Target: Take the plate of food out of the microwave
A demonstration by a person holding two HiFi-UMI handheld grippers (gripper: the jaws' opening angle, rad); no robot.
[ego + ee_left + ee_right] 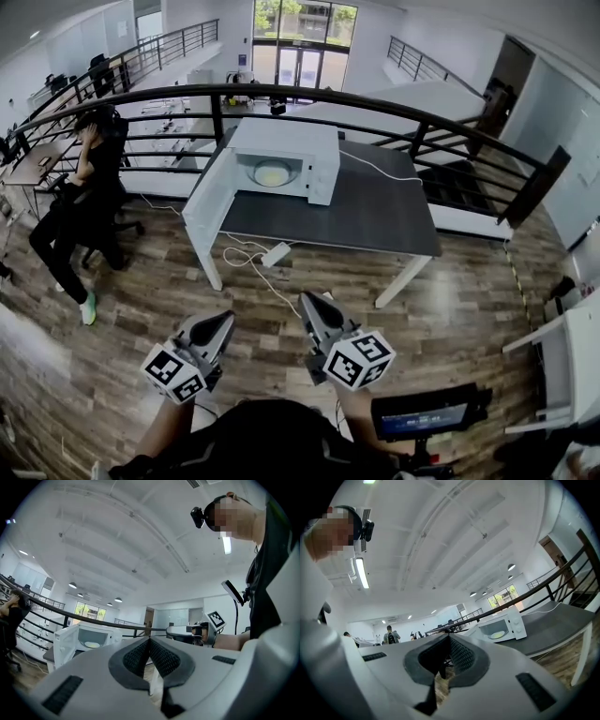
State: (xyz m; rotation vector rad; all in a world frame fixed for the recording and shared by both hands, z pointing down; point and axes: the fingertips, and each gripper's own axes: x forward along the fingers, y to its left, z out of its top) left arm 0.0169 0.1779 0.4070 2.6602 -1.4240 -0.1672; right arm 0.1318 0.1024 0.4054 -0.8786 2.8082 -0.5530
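1. Head view: A white microwave oven stands on the left part of a rectangular table with a dark grey top and white legs. The white microwave door is swung fully open to the left of the microwave.
2. Head view: The round plate of yellow food lies inside the microwave, in the middle of the cavity.
3. Head view: The left gripper and the right gripper are well apart from the microwave, above the wooden floor. Both point toward the microwave.
4. Head view: A white power strip lies on the floor below the microwave. A curved black metal railing runs behind the microwave. A person in black clothes sits far to the left of the microwave.
5. Left gripper view: The jaws of the left gripper are pressed together, and nothing is between them. The microwave shows to the left of the jaws, far away. The plate is visible through the open front.
6. Right gripper view: The jaws of the right gripper are also clenched together and empty. The microwave shows to the right of the jaws, far away, with the plate inside it.
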